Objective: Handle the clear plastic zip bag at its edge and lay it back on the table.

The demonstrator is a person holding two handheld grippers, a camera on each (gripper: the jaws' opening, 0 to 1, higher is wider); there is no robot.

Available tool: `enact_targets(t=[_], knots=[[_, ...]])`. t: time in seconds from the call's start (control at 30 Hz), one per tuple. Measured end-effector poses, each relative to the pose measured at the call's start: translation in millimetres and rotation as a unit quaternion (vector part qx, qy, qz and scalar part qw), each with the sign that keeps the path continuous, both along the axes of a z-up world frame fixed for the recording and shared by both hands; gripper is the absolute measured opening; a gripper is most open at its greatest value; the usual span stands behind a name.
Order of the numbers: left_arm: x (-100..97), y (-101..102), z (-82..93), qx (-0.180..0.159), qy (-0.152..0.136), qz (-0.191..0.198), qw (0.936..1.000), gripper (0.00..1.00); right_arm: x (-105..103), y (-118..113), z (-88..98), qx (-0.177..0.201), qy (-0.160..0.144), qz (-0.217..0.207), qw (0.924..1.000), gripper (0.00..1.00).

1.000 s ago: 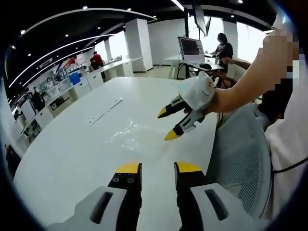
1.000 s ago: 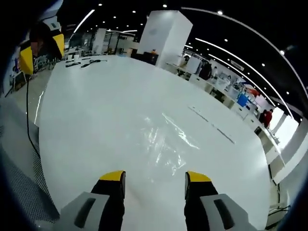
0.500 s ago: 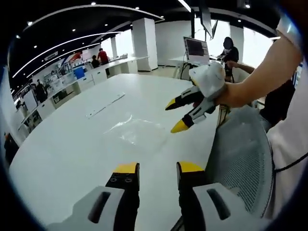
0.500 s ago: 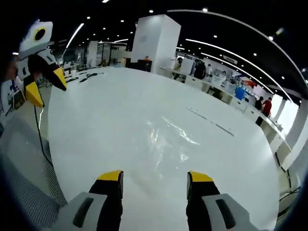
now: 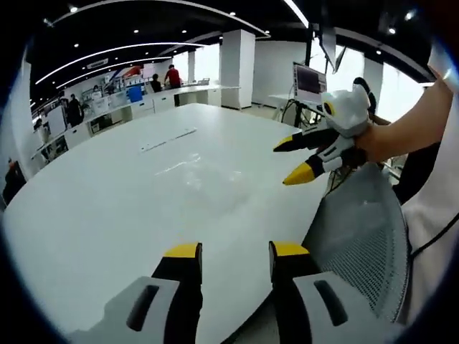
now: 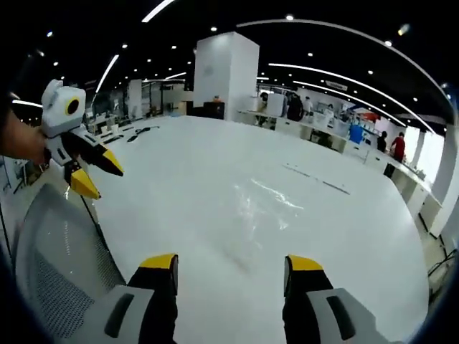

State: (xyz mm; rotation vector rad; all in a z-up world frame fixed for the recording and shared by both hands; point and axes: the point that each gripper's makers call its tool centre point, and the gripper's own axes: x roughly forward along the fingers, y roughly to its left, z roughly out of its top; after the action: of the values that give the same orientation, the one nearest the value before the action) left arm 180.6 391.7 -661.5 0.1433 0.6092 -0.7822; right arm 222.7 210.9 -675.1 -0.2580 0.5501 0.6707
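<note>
Both my left fingers (image 5: 234, 251) and right fingers (image 6: 231, 263) gape empty above the bench (image 5: 107, 208); the zip bag (image 6: 269, 204) lies flat there.

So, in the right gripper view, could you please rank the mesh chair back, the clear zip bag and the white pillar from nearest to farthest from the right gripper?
1. Mesh chair back, lower left.
2. Clear zip bag, flat on the table ahead.
3. White pillar, beyond the table.

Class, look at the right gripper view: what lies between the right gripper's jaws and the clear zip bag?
Only bare white table. In the right gripper view, nothing sits between the right gripper and the zip bag.
</note>
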Motion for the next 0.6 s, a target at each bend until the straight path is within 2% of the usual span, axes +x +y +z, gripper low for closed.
enact_targets(t=[0.27, 0.4, 0.6], knots=[[-17.0, 1.6, -18.1, -0.020, 0.020, 0.020, 0.9994, 0.38, -18.6, -8.8, -1.9, 0.023, 0.018, -0.024, 0.9993, 0.63], [-24.7, 1.1, -28.0, -0.034, 0.034, 0.032, 0.9983, 0.41, -18.9, -9.6, 5.5, 0.031, 0.016, -0.028, 0.9990, 0.65], [-28.5, -2.8, -19.6, -0.037, 0.026, 0.034, 0.9984, 0.42, -28.7, -28.2, 0.7, 0.040, 0.026, -0.044, 0.9979, 0.66]])
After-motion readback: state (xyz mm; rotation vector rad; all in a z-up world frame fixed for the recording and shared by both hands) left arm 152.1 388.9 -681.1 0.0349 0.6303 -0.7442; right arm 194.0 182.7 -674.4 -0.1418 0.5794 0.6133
